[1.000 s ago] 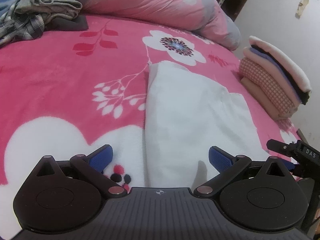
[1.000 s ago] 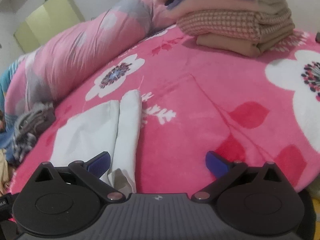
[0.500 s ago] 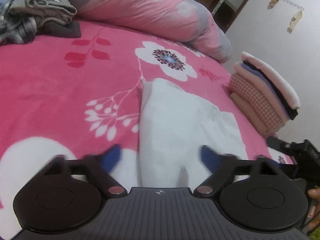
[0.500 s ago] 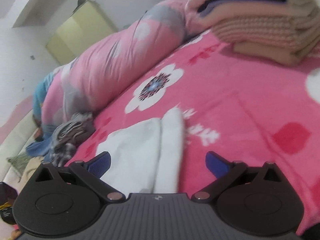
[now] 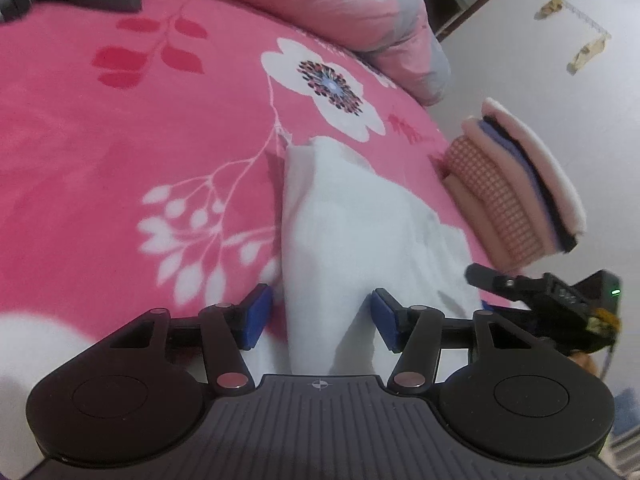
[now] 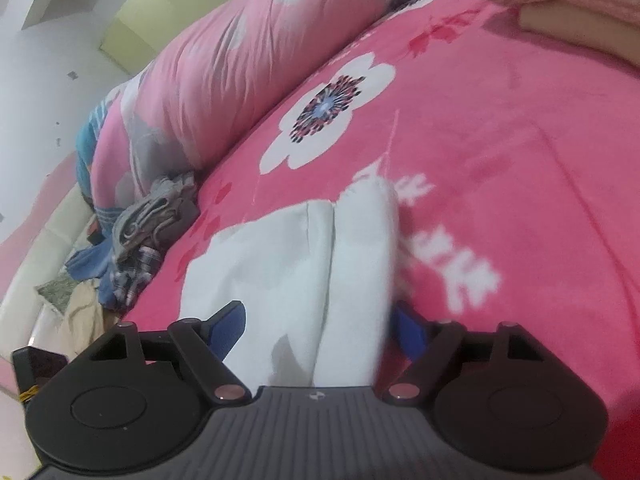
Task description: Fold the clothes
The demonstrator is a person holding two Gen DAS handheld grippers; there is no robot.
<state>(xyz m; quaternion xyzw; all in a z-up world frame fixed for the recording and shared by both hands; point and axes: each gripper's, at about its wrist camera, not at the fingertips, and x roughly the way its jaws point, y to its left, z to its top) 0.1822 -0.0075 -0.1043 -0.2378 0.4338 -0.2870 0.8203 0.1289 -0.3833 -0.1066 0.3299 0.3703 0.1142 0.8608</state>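
A white folded garment [image 5: 360, 232] lies on the pink flowered blanket [image 5: 120, 140], its long folded roll running away from me. My left gripper [image 5: 320, 320] straddles the garment's near left end. Its jaws are closing, and the blue pads [image 5: 256, 316] stand just off the cloth on either side. In the right wrist view the same garment [image 6: 288, 264] shows two folded layers. My right gripper [image 6: 320, 328] straddles its near end with jaws closing and the cloth between the pads [image 6: 228, 324]. That gripper's black finger [image 5: 500, 280] shows at the right of the left wrist view.
A stack of folded clothes [image 5: 520, 192] stands at the bed's right edge, by the white wall; it also shows as folded clothes [image 6: 580, 4]. A rolled pink duvet [image 6: 240, 72] lies along the far side. A heap of unfolded clothes [image 6: 140, 232] sits at the far left.
Both grippers have moved forward and slightly down onto the near end of the white garment. Their jaws have narrowed, the left more than the right. The cloth now lies between both pairs of pads.
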